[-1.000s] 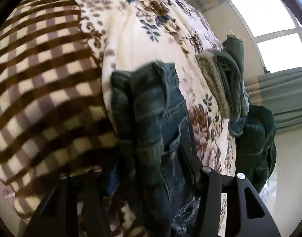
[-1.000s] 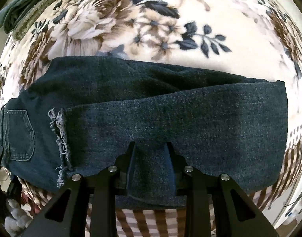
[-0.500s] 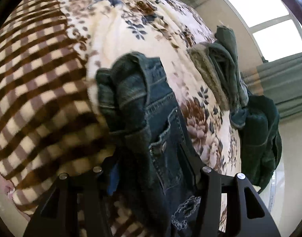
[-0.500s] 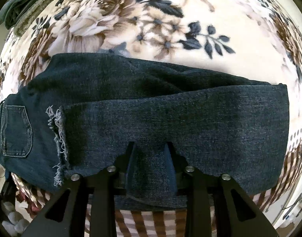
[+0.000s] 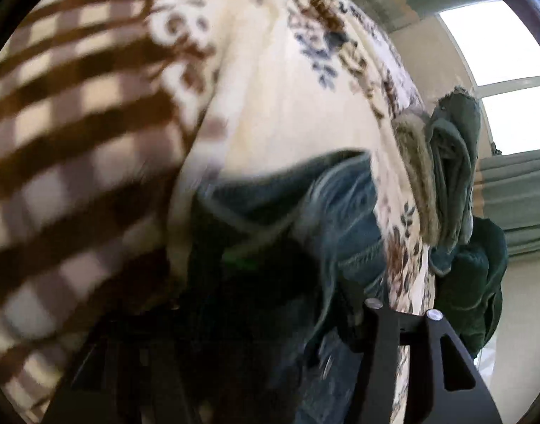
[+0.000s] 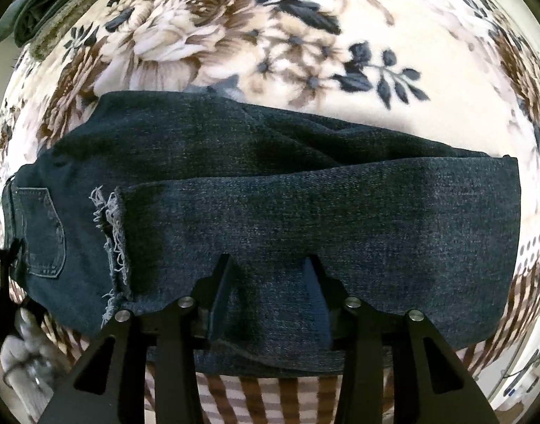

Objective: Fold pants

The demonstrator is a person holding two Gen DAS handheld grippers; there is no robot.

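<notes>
Dark blue jeans (image 6: 305, 212) lie folded lengthwise on the floral blanket (image 6: 270, 35), legs doubled back, frayed hems (image 6: 110, 233) near the back pocket (image 6: 43, 233). My right gripper (image 6: 270, 282) is above the near edge of the folded legs, jaws apart, holding nothing. In the left wrist view the waist end of the jeans (image 5: 305, 233) is bunched and raised between the fingers of my left gripper (image 5: 270, 304); it is shut on the denim. The view is blurred and the left finger is hidden in shadow.
The blanket (image 5: 93, 106) has a brown checked border at the near side. A pile of green and olive clothes (image 5: 453, 183) lies at the bed's far edge, also seen in the right wrist view (image 6: 47, 7). A window (image 5: 499, 53) and curtains are beyond.
My left gripper has lifted the waist end and swung it, so the denim now bunches close to the camera with motion blur. The right gripper's jaws have opened wider over the legs.
</notes>
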